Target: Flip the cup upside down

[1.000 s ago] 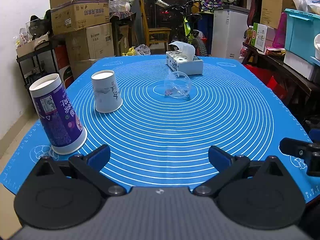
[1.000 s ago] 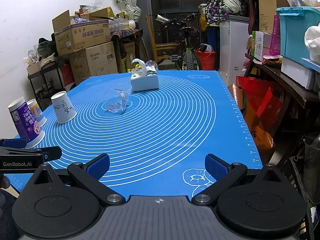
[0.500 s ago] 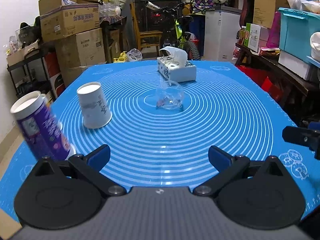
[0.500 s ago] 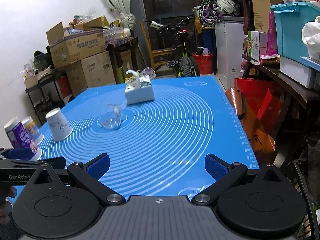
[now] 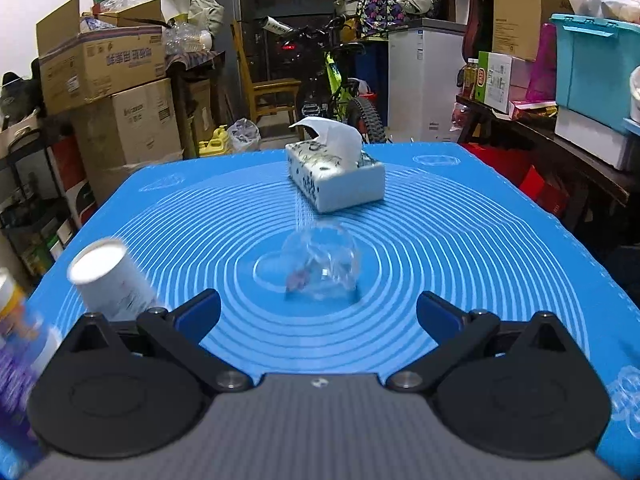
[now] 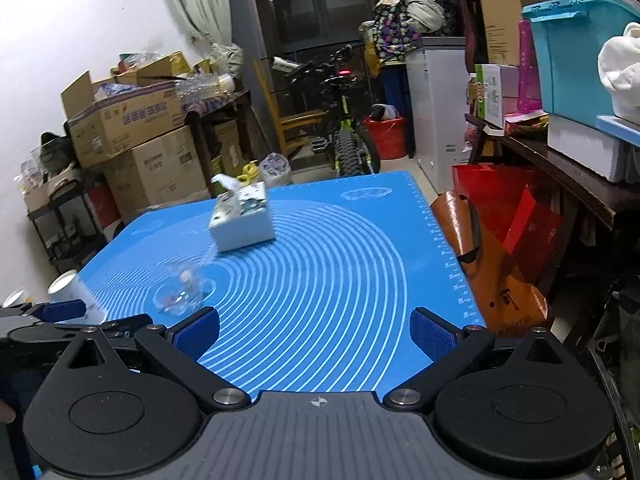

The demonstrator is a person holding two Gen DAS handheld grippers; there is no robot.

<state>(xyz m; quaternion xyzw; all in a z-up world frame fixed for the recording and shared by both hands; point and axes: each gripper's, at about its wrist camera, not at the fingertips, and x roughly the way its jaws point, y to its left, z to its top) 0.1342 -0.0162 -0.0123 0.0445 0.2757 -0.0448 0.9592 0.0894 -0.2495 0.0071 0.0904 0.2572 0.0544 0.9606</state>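
Clear cup [image 5: 320,266] lying on its side at the mat's [image 5: 460,240] centre, ungripped

Left gripper [image 5: 318,314] spread wide, just short of the cup and aimed at it; right gripper [image 6: 314,334] also wide, holding nothing (cup off to its left); tissue box [image 5: 336,176] behind the cup, white cup [image 5: 110,280] upside down at left

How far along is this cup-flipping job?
Looks partly done: the white paper cup and the purple one at the mat's left edge already stand bottom-up. In hand: nothing yet. The left tongs are open and lined up with the clear cup, which lies on its side mid-mat. Left: gripping it and setting it upside down. The right tongs are open too.
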